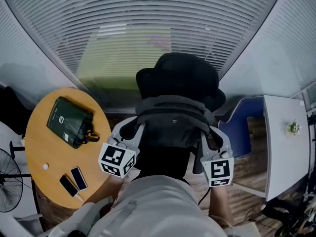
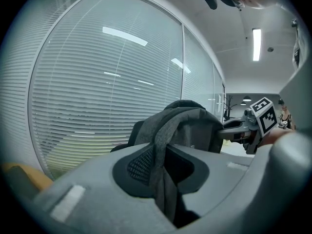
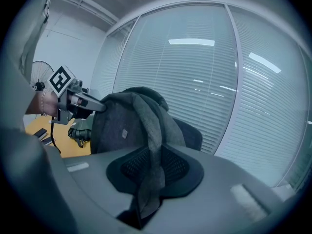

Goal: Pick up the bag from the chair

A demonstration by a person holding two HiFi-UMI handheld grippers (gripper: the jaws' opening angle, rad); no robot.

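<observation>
The left claw [image 2: 163, 179] was clenched on a grey fabric strap [image 2: 163, 140] of the dark grey cloth bag [image 1: 173, 120]. The right claw [image 3: 146, 189] was clamped on the second grey strap [image 3: 153, 140]. The bag hung between them, over the black office chair [image 1: 177, 75]. Whether it touched the seat could not be seen. A dark green pouch [image 1: 69, 121] lay near the far edge of the round wooden tabletop [image 1: 44, 147].

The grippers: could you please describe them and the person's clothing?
Both the left gripper and right gripper are pale grey with dark mesh pads; each bears a white cube with black square markers. A black cable hangs from the left one. The person wears a pale top.
</observation>
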